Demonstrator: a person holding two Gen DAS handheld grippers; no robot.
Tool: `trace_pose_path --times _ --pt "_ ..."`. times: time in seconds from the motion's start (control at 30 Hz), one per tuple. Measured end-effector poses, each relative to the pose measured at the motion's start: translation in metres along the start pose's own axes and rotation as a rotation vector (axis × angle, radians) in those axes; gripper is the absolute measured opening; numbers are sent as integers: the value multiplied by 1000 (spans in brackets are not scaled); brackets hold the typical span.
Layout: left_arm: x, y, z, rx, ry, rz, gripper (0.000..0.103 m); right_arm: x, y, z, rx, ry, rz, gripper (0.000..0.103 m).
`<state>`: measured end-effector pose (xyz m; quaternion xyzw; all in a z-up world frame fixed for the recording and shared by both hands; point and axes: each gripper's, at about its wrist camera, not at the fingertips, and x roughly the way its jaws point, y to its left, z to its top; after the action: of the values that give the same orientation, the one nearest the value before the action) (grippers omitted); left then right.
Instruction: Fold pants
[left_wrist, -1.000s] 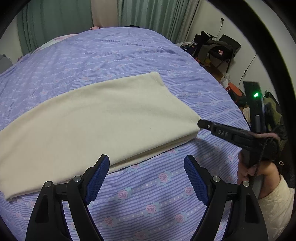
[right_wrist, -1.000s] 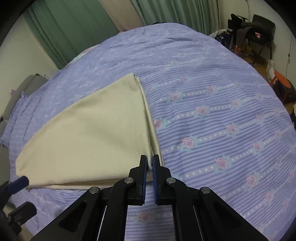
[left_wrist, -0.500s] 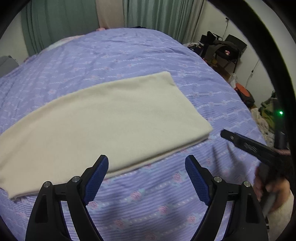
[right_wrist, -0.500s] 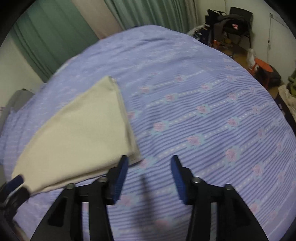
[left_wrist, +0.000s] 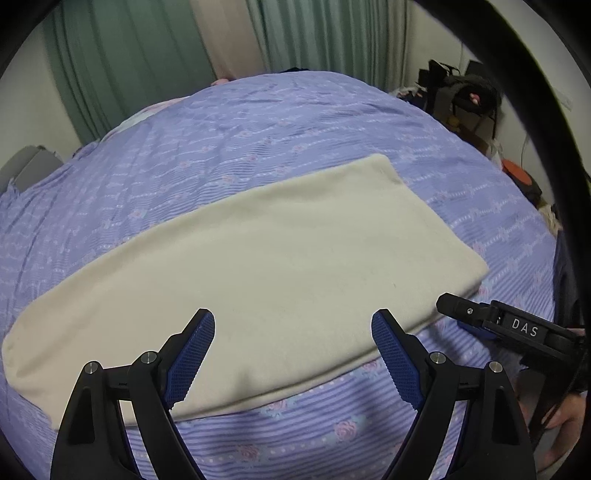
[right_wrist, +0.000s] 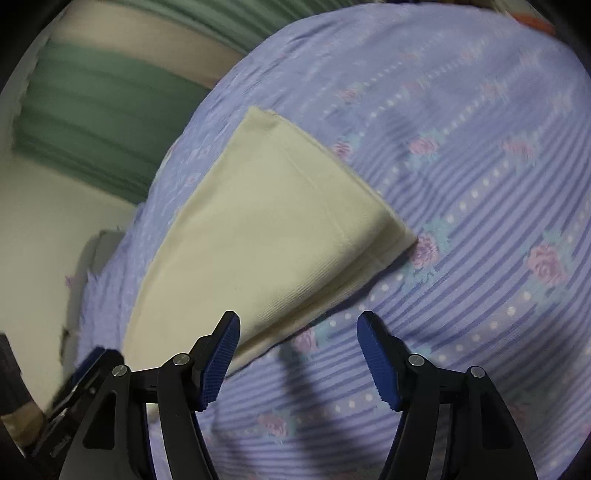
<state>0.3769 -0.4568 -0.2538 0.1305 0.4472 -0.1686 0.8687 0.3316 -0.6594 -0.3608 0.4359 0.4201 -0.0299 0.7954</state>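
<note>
Covering the bed, a purple floral bedspread (left_wrist: 280, 122); green curtains (left_wrist: 122, 55) beyond. Cream pants (left_wrist: 258, 266) lie folded flat ahead of left gripper (left_wrist: 293, 354) and right gripper (right_wrist: 297, 354), both spread, empty.

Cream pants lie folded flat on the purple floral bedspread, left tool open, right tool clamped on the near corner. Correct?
Not quite. The right tool is open, its jaws spread and holding nothing, as the right wrist view shows; the near corner of the cream pants lies free beside it. The rest holds: pants folded flat on the purple floral bedspread, left tool open.
</note>
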Motion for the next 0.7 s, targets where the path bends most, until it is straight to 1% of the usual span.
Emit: trace_pose_path --times 0.07,0.17,0.3,0.37,0.43,0.47,0.57,0.6,0.63,0.7 --pt "3 3 -1 -27 5 -8 88 6 -4 5 23 -17 20 68" --pt "6 5 1 -55 10 -4 88 14 -4 16 21 -55 21 68" --pt "7 7 4 -118 6 -33 88 18 -7 24 69 -94 34 68" --pt "7 6 6 -116 6 -40 88 18 -3 25 86 -104 16 67" --pt "4 5 5 -107 -4 -43 88 5 4 25 75 -119 9 67" --pt "3 5 5 -103 -8 -41 88 -3 11 24 46 -148 8 65" --pt "-3 6 4 -95 -21 -40 88 -19 23 24 -25 -208 -39 64" --pt "-3 6 4 -96 -22 -41 88 -19 24 26 -36 -214 -41 64" --pt "-2 6 4 -98 -20 -39 88 -13 22 30 -38 -201 -56 64" --pt "0 6 3 -107 -9 -40 88 0 17 39 -28 -175 -89 59"
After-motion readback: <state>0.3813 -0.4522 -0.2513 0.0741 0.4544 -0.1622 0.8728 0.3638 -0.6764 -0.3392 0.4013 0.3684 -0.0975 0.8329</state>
